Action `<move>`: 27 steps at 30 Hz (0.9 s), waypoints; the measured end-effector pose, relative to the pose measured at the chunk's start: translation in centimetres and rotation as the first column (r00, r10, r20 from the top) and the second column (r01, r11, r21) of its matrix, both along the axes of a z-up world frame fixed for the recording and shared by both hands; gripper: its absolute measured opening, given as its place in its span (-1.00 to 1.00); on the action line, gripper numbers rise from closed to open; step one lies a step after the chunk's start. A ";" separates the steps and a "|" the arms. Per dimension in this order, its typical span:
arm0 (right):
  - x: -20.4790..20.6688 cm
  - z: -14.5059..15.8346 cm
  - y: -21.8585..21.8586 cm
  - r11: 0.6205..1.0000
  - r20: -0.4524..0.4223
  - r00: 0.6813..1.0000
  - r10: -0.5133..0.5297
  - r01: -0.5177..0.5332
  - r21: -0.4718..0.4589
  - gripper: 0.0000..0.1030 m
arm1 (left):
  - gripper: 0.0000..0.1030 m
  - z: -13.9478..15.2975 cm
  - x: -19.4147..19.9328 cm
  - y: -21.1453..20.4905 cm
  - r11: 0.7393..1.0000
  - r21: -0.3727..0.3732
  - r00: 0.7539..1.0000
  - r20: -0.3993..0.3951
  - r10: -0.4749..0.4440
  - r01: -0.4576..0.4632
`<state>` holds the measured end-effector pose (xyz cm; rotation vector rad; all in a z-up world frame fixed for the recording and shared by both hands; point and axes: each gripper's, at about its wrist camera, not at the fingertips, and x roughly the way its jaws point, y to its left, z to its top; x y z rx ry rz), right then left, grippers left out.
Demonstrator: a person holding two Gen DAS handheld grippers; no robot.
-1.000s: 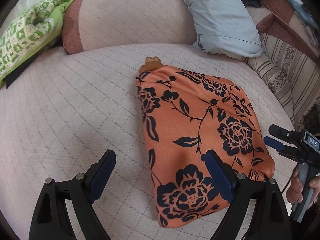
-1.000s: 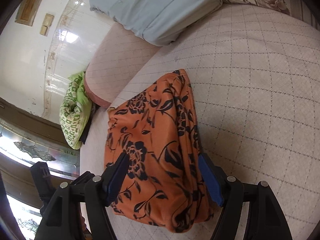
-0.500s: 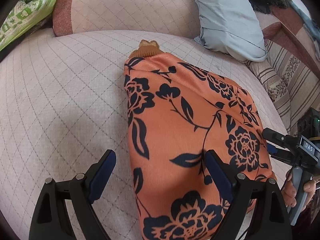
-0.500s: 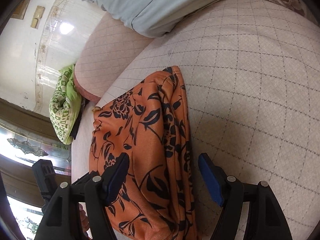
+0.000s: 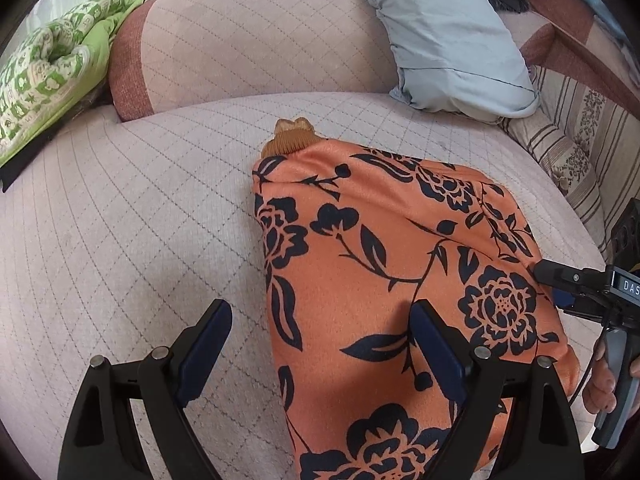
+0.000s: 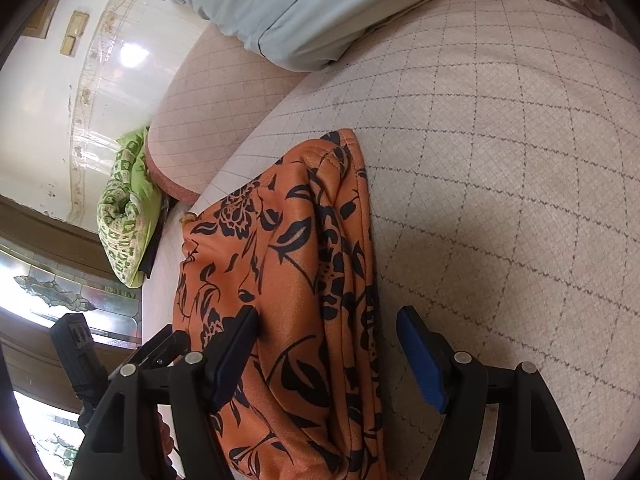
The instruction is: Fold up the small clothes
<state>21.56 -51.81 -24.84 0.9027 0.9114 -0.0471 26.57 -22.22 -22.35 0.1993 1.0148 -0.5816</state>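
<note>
A folded orange garment with a black flower print lies on the pale quilted bed; a brown knit cuff pokes out at its far end. My left gripper is open, low over the garment's near left edge, with its right finger on the cloth and its left finger over the bed. My right gripper is open and straddles the garment's near right edge, its left finger on the cloth. The right gripper also shows in the left wrist view, at the garment's right side.
A pink bolster and a light blue pillow lie at the head of the bed. A green patterned cushion sits far left. Striped cushions line the right side. A wall and a window show in the right wrist view.
Both grippers stayed open. The left view pushed in over the garment, then drew back a little. The right gripper came lower and closer along the garment's right edge.
</note>
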 end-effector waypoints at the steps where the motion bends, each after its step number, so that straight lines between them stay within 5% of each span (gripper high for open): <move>1: 0.0 0.0 0.0 1.000 0.002 1.000 0.001 -0.001 0.001 0.45 | 0.76 0.1 0.0 0.0 1.000 0.003 1.000 0.006 0.001 -0.001; 14: -0.4 1.6 0.4 0.999 0.029 1.000 0.007 -0.006 -0.035 0.45 | 0.76 1.2 -1.1 0.4 0.993 0.104 0.994 0.104 0.041 -0.052; 22: -2.6 8.1 3.9 0.981 0.248 0.967 0.066 -0.016 -0.196 0.45 | 0.76 4.2 -3.7 3.3 0.974 0.166 0.970 0.209 0.120 -0.157; 27: -4.1 10.2 8.0 0.961 0.282 0.950 0.135 -0.057 -0.270 0.33 | 0.76 6.8 -6.0 5.3 0.955 0.205 0.947 0.282 0.151 -0.213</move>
